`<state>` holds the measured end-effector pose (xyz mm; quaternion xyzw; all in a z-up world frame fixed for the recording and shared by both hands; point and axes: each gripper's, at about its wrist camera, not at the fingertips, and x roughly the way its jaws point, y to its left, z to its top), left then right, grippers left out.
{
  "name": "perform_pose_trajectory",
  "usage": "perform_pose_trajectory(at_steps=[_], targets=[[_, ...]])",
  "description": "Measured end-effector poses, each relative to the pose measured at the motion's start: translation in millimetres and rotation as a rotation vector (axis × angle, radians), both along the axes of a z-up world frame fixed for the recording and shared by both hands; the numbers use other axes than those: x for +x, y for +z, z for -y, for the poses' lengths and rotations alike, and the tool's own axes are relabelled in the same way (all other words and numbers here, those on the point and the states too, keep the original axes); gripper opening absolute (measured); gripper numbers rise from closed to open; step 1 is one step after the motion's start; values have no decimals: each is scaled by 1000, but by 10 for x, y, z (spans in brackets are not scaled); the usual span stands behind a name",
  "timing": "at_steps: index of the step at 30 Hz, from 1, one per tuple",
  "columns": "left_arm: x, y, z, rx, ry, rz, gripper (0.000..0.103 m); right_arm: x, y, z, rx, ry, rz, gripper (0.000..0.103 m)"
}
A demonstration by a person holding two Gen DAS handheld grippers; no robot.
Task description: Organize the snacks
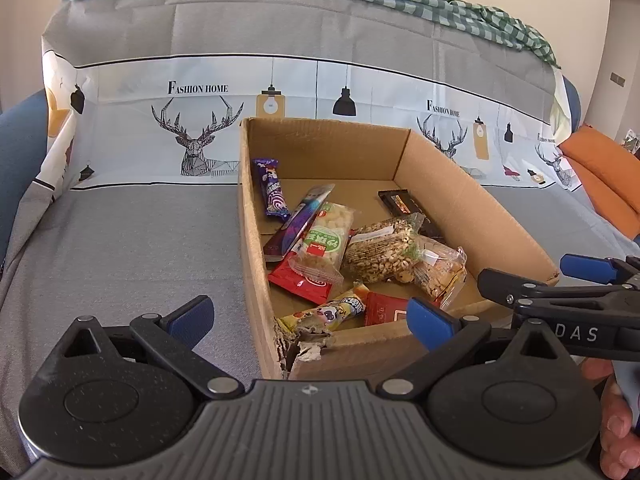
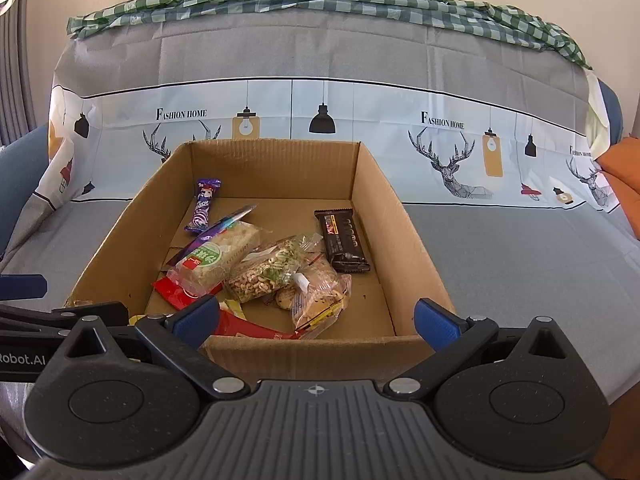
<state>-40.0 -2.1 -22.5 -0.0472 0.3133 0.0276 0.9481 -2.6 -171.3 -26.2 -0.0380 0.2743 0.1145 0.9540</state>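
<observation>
An open cardboard box (image 1: pixel 464 200) (image 2: pixel 384 216) sits on a grey-covered sofa seat and holds several snack packs: a purple bar (image 1: pixel 272 188) (image 2: pixel 204 204), a green-labelled rice cracker pack (image 1: pixel 326 240) (image 2: pixel 216 256), a bag of puffed grains (image 1: pixel 380 250) (image 2: pixel 268 268), a black chocolate bar (image 1: pixel 400 202) (image 2: pixel 342 240), red packets (image 1: pixel 300 280) (image 2: pixel 176 292) and a clear biscuit bag (image 2: pixel 320 300). My left gripper (image 1: pixel 310 318) is open and empty at the box's near left corner. My right gripper (image 2: pixel 316 316) is open and empty at the box's near wall; it also shows in the left wrist view (image 1: pixel 532 276).
The sofa back carries a grey and white cover (image 2: pixel 360 128) printed with deer and lamps, with a green checked cloth (image 2: pixel 320 0) on top. An orange cushion (image 1: pixel 600 176) lies at the right. The box's near left corner (image 1: pixel 300 348) is torn.
</observation>
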Motion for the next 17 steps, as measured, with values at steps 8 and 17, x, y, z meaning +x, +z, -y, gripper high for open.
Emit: perform_pose_trajectory(at_steps=[8,17], targets=[[31,-8,9,-13,-14,0,102,25,7,9,9,-11,-14,102],[59,37,46,0,-44,35,102,63,42,104,69,-32,-38,102]])
